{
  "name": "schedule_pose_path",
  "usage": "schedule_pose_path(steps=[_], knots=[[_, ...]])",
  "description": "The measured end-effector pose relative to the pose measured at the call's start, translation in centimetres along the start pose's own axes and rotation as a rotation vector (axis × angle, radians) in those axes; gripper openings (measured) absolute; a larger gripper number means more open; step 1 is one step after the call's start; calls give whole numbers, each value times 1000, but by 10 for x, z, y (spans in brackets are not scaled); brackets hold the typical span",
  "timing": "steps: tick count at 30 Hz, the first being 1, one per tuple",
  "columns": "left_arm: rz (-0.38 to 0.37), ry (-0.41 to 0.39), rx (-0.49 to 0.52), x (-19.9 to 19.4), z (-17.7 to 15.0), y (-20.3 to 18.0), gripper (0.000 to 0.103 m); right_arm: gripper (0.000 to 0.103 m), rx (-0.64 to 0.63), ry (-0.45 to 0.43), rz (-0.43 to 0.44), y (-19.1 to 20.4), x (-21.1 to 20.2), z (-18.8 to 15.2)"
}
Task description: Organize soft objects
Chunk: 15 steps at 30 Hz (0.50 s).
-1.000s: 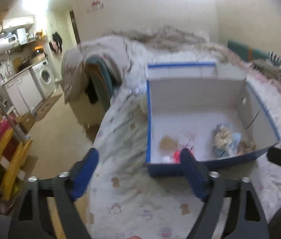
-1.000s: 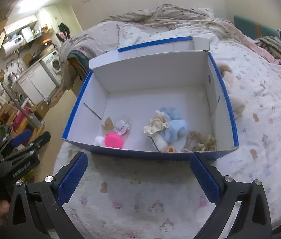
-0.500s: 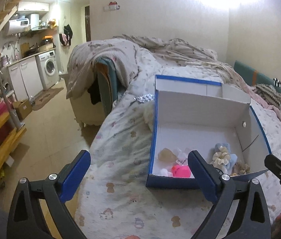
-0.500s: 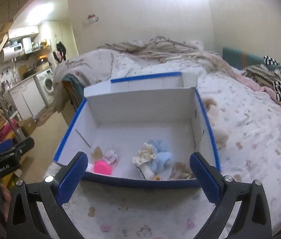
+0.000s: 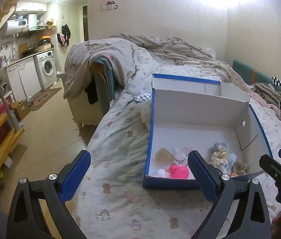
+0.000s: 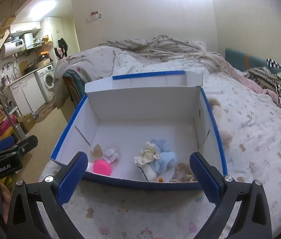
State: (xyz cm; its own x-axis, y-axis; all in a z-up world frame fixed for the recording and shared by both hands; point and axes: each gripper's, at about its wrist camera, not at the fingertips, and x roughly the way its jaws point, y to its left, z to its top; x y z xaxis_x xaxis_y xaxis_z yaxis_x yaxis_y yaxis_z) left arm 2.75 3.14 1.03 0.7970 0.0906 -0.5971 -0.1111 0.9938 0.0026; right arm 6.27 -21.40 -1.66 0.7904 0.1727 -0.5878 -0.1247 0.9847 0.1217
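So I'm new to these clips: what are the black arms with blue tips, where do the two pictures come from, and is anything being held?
No robot here: a person holds a hand tool with a two-finger claw in each hand, and a camera on each tool looks along its fingers. One picture comes from the left claw, the other from the right claw. Both are open and hold nothing. They hover over a bed facing an open blue-edged box. Inside it lie a pink ball, a blue and cream plush toy, a crumpled label and small tan pieces.
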Motion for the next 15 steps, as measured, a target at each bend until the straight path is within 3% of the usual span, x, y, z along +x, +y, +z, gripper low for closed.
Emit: schedule_pose_path(steps=[15], knots=[[-17,11,13,-1,-2,-3,98,103,16,24,-2,-4,5,-3]])
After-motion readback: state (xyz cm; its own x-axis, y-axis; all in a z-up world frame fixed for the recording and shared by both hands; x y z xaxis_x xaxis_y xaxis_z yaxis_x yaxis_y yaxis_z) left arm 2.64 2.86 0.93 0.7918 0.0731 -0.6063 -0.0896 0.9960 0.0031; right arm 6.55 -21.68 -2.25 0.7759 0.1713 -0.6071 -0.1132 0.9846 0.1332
